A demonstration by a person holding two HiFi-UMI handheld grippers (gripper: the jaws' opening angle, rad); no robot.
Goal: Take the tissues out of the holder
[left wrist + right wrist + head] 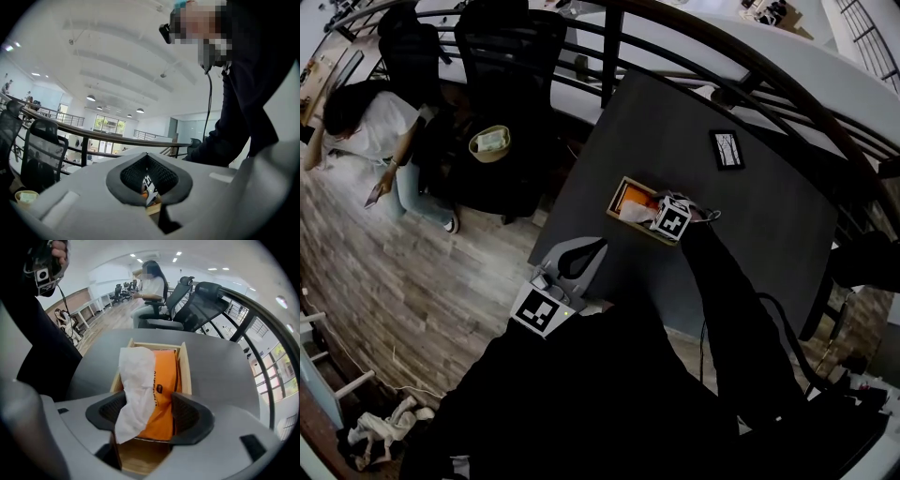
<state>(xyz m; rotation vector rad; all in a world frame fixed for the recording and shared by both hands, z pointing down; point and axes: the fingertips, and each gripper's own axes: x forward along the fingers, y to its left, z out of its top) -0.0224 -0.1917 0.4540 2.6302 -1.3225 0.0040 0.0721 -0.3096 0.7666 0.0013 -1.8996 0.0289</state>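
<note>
Dark grey surface (750, 216) beside a curved railing. A wooden holder (623, 193) sits on it toward the near side, open-topped, with an orange pack (166, 380) lying inside. One white tissue (136, 385) stands up out of the pack, crumpled, its loose end drooping toward the near end of the holder.

Right gripper (150, 401): tipped steeply down over the holder's near end. Fingers (188, 413) spread wide, one on either side of the tissue and the pack. The tissue's hanging end lies just beside the left-hand pad; cannot tell whether it brushes it. Not pinching anything.

Left gripper (602, 244): at the near-left corner of the surface, well apart from the holder, pointing level toward it. Its fingers are pressed together at the tips, leaving only the hollow between the pads, and that hollow is empty.

Elsewhere: a small dark-framed panel (727, 148) lies flat on the far side of the surface. A seated person (366, 127) is off to the left over the wood floor, with an office chair (511, 56) by the railing.
</note>
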